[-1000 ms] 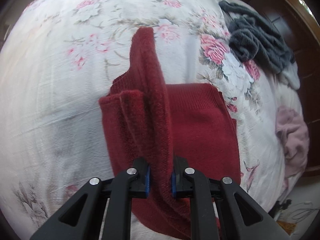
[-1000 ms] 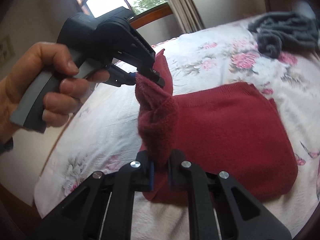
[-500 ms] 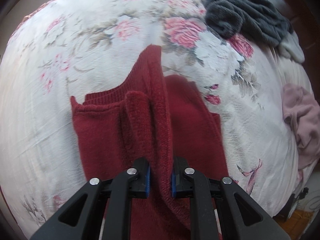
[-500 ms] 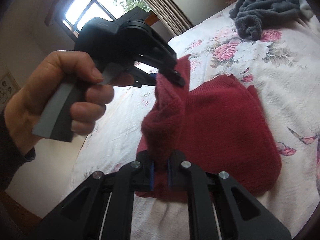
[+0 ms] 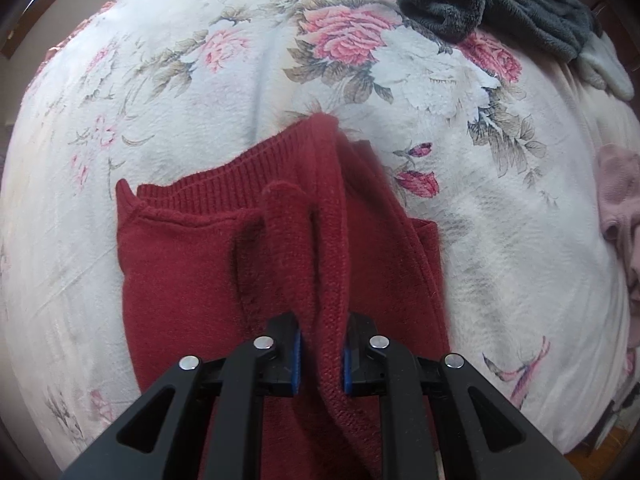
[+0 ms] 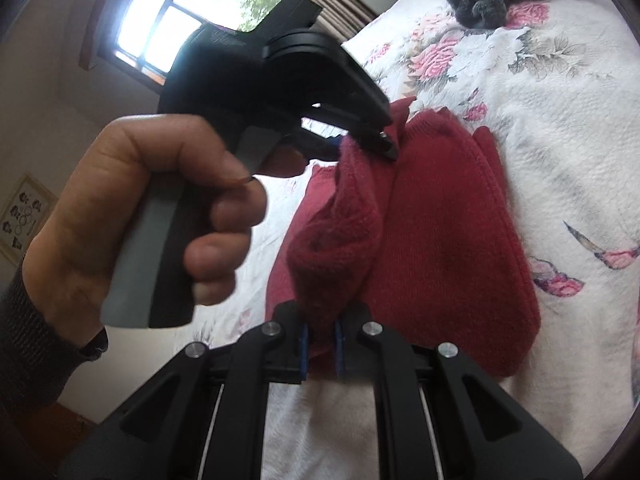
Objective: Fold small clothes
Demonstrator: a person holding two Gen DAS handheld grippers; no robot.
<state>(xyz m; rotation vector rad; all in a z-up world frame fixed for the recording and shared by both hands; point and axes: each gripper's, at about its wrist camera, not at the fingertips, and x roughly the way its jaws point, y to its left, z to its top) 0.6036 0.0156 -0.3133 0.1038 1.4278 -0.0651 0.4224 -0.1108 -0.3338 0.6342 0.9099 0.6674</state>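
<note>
Sweater fold runs lengthwise between both grippers, pinched taut.

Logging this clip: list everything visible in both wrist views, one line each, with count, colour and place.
red knit garment: 1, dark red, centre of bed, one edge lifted
bedspread: 1, white with pink roses, under everything
grey fleece garment: 1, dark grey, far end of bed
pink garment: 1, pale pink, bed's right edge
window: 1, bright, back wall
framed picture: 1, pale, left wall
left gripper: 1, black, shut on garment edge
right gripper: 1, black, shut on garment edge
hand: 1, gripping left gripper's handle
</note>
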